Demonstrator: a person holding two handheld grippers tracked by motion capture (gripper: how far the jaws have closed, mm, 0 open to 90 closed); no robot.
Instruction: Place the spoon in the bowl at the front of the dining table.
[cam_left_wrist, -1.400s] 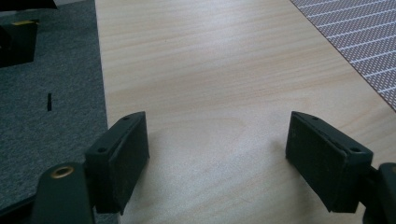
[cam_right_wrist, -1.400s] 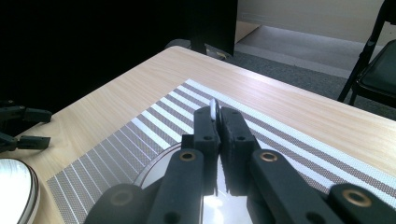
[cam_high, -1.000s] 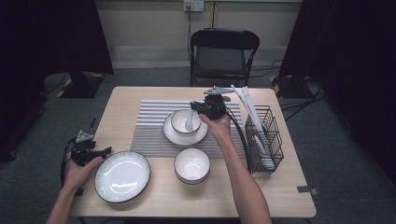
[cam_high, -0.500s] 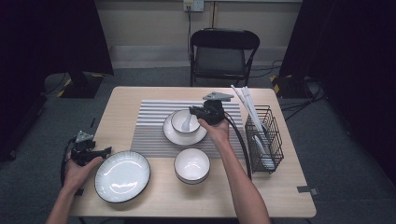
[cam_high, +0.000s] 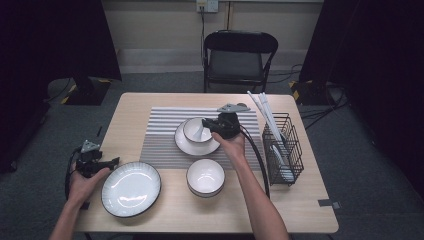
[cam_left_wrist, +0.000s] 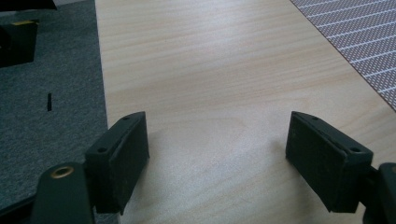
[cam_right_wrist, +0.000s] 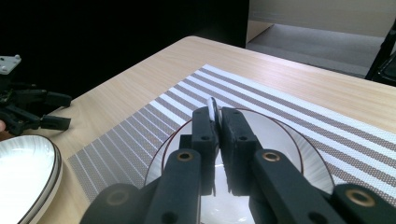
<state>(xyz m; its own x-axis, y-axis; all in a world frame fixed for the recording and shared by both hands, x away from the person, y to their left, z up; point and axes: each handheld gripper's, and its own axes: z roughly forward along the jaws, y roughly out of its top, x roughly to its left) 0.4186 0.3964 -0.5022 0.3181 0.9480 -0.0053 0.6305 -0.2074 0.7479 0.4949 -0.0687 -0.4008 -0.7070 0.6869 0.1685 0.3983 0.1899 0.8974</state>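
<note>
The right gripper (cam_right_wrist: 215, 122) has its two black jaws nearly pressed together, pinching the thin handle of a white ceramic spoon (cam_right_wrist: 212, 109) whose tip pokes up just past the jaw tips. They have eased apart a trifle in the last moment, yet the handle sits between them and both pads still touch it. Directly under the jaws is a small white glazed bowl (cam_high: 196, 129) with a dark rim, standing on a white saucer (cam_high: 192, 145) of the same smooth ware; the spoon's scoop rests inside the bowl. Beneath both lies a woven placemat (cam_right_wrist: 299, 119) with grey and white stripes.

The left gripper (cam_left_wrist: 217, 149) rests low over bare, pale wood-grain tabletop (cam_left_wrist: 210, 84), its blocky matte jaws spread wide with nothing between them. Just beside it sits a broad white plate (cam_high: 131, 188) with a dark rim.
</note>
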